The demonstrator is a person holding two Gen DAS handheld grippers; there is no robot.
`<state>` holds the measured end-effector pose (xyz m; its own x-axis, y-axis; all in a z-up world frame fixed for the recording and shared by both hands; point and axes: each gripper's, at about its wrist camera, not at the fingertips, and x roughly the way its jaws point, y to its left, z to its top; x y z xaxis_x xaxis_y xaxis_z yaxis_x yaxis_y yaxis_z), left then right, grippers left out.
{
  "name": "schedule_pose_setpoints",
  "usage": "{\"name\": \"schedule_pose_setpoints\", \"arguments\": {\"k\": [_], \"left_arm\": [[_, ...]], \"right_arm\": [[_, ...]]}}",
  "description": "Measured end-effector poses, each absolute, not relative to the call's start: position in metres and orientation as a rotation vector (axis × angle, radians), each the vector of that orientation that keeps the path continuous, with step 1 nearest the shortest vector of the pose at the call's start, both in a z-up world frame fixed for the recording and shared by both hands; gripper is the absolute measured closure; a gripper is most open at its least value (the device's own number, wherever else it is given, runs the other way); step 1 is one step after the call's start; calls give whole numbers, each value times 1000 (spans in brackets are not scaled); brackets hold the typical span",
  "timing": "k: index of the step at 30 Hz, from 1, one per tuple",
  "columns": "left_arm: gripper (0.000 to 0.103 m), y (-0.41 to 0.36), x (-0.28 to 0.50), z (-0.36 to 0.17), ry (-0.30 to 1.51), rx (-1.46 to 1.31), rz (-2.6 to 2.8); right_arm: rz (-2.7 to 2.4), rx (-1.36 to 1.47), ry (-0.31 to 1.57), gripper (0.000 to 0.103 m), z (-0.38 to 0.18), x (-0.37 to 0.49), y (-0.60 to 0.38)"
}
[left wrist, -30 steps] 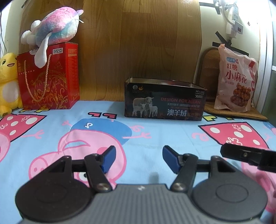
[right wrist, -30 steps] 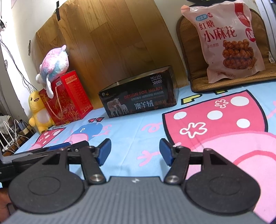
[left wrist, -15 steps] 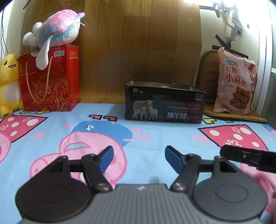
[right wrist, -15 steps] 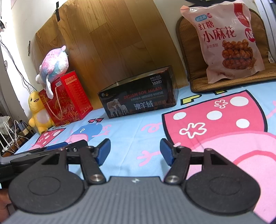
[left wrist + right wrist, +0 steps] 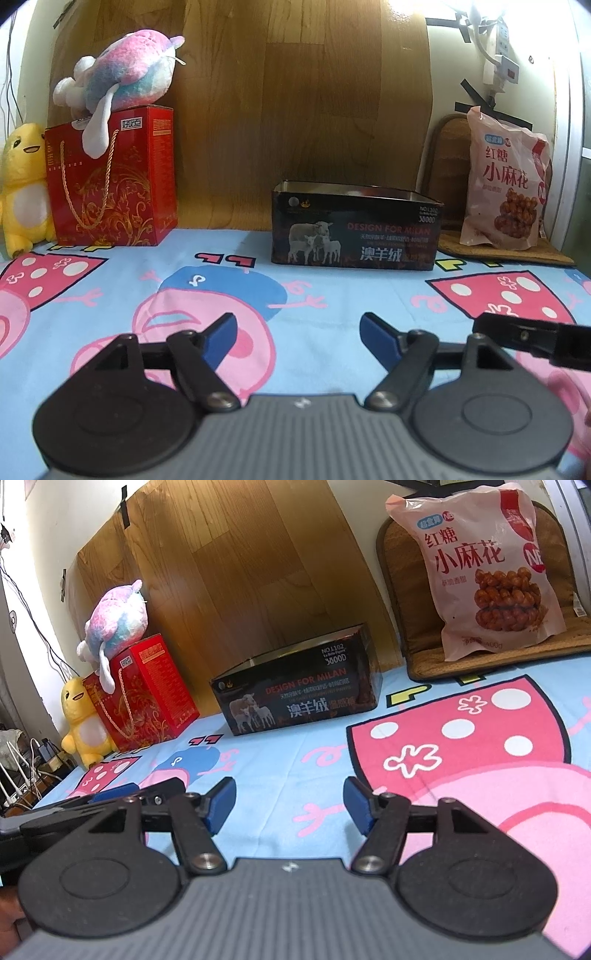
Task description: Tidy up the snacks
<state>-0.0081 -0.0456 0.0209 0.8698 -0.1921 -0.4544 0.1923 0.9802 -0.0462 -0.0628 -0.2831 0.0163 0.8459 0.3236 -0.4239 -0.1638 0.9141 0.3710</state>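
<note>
My left claw (image 5: 297, 338), spread and empty, its jaws having just been opening, hovers over the cartoon sheet (image 5: 110, 295). My right claw (image 5: 290, 805), likewise spread and empty. Snack bag (image 5: 504, 184) leans upright on a woven mat (image 5: 506, 253), right of the open dark box (image 5: 354, 227).

- The left tool (image 5: 297, 334) points slightly downward; its two blue fingertips (image 5: 221, 338) stand wide apart, with nothing between them. Its jaws have just been opening.
- The right tool (image 5: 289, 804) also points slightly downward, its blue fingertips (image 5: 357, 808) parted and holding nothing.
- The two tools are side by side: each one's black finger shows at the edge of the other's view.
</note>
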Motion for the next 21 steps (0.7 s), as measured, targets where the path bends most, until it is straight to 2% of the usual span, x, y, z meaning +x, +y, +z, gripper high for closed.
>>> {"name": "schedule_pose_setpoints", "arguments": {"k": [21], "left_arm": [[26,-49,-16,23,432,44,-184]], "right_arm": [[306,333,523,34,15,-72,-277]]}}
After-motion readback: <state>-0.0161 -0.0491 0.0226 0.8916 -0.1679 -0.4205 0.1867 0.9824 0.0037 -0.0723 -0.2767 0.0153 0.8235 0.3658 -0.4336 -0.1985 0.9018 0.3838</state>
